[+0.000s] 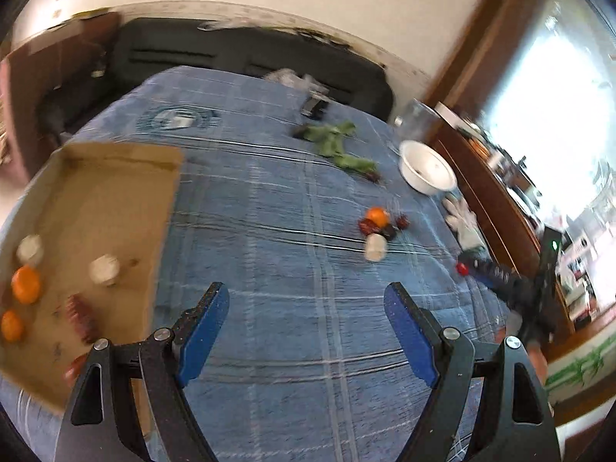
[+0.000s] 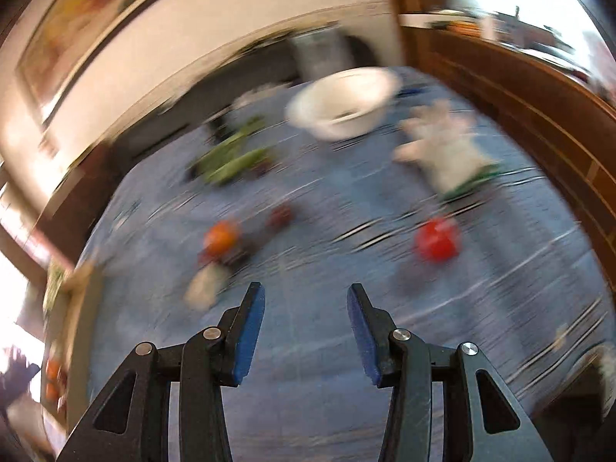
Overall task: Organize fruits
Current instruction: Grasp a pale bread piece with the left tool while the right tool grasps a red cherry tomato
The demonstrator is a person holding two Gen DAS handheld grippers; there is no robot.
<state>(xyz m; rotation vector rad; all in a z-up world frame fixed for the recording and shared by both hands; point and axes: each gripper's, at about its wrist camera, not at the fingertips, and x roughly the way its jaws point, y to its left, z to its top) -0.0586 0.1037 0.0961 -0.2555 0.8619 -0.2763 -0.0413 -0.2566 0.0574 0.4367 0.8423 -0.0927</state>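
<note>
On the blue bed cover, sorting looks partway done: the cardboard tray [image 1: 115, 192] holds two oranges [image 1: 25, 284], pale round pieces and dates, while an orange [image 1: 376, 216] and a red fruit [image 2: 438, 239] lie loose. Both tongs, left [image 1: 306, 317] and right [image 2: 306, 315], are spread and empty. The white bowl [image 1: 427, 169] seems empty. Next probably comes reaching for a loose fruit.
</note>
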